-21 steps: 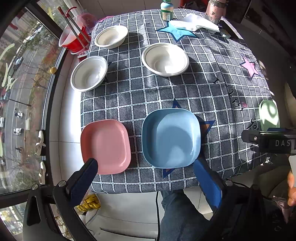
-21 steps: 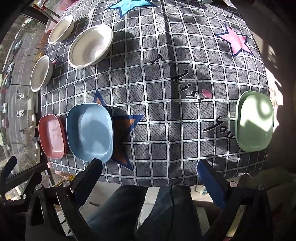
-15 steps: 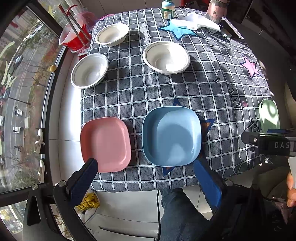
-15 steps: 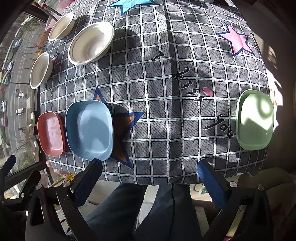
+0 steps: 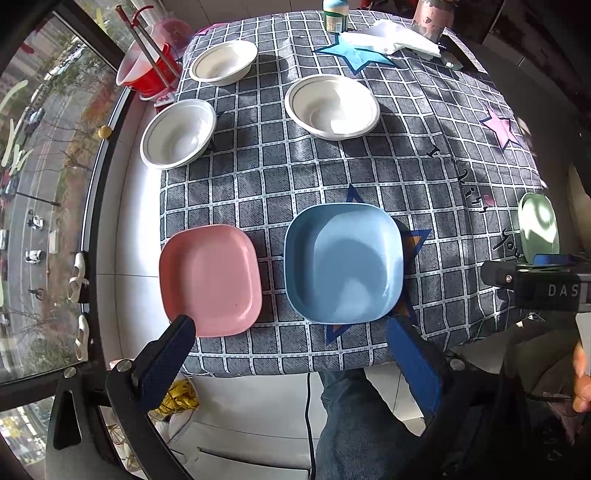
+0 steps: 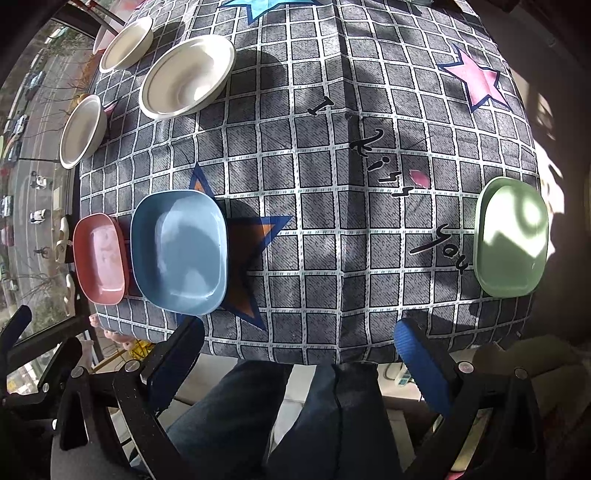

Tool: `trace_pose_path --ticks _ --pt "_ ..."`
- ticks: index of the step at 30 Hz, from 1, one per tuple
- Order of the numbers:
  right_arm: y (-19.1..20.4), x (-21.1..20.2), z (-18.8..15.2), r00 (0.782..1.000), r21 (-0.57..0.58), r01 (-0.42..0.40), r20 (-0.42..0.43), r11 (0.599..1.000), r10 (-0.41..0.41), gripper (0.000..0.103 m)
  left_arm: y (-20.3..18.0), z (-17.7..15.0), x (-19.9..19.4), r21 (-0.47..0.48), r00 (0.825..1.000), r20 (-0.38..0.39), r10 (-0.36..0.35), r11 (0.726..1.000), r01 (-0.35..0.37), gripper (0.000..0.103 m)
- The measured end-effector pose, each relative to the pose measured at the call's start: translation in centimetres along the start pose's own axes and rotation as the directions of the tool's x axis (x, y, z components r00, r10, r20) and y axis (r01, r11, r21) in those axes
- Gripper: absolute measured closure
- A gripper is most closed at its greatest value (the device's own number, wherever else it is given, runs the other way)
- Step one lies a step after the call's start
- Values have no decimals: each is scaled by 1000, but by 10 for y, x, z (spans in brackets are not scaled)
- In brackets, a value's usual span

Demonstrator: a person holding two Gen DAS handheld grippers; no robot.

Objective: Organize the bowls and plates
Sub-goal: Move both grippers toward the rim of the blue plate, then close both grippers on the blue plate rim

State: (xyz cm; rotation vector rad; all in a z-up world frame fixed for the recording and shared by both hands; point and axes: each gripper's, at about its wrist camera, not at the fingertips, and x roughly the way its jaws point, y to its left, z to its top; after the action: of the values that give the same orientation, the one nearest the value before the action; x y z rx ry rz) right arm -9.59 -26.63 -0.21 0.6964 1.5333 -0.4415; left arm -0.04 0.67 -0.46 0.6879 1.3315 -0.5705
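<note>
On the checked tablecloth (image 5: 295,177) a pink plate (image 5: 208,280) and a blue plate (image 5: 343,267) lie side by side near the front edge. Three white bowls (image 5: 332,107) (image 5: 179,133) (image 5: 223,62) stand further back. A green plate (image 6: 511,236) sits at the right edge. My left gripper (image 5: 290,332) hangs open above the front edge, between the pink and blue plates, holding nothing. My right gripper (image 6: 299,339) is open too, high over the front edge between the blue plate (image 6: 179,251) and the green one.
A red cup with chopsticks (image 5: 151,70) stands on the window sill at the back left. A green bottle (image 5: 334,14), a white cloth (image 5: 399,38) and a pinkish cup (image 5: 428,18) stand at the far edge. A person's legs in jeans (image 6: 295,413) are below the front edge.
Both views have slid slightly: the plates sit a little lower in the left view and a little higher in the right view. No plate or bowl has moved on the cloth.
</note>
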Motion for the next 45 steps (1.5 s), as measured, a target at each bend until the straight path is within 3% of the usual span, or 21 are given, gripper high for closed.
trace_pose_path --ticks 7,11,15,19,26,38,45 --pt "2 5 -2 999 -14 33 25 999 -32 0 5 3 15 -13 999 -17 27 1000 -27 0" --pt "9 17 -4 998 -44 53 22 998 -52 0 16 8 35 -58 999 40 33 998 -31 0" --pt "19 26 -5 997 -83 73 14 994 -72 0 24 11 50 -78 999 -2 54 995 -55 0" --pt "28 40 -4 998 -92 68 -7 993 -69 0 32 6 64 -94 994 -98 50 994 -59 0" --pt "46 70 5 997 -102 77 -17 992 -79 0 42 -3 78 -110 985 -154 77 989 -94 0" --pt "67 130 29 997 -53 74 -25 996 -75 0 33 7 108 -77 975 -160 152 983 -166 0" --pt "56 163 13 995 -60 86 -42 994 -88 0 7 12 125 -42 977 -171 131 989 -140 0"
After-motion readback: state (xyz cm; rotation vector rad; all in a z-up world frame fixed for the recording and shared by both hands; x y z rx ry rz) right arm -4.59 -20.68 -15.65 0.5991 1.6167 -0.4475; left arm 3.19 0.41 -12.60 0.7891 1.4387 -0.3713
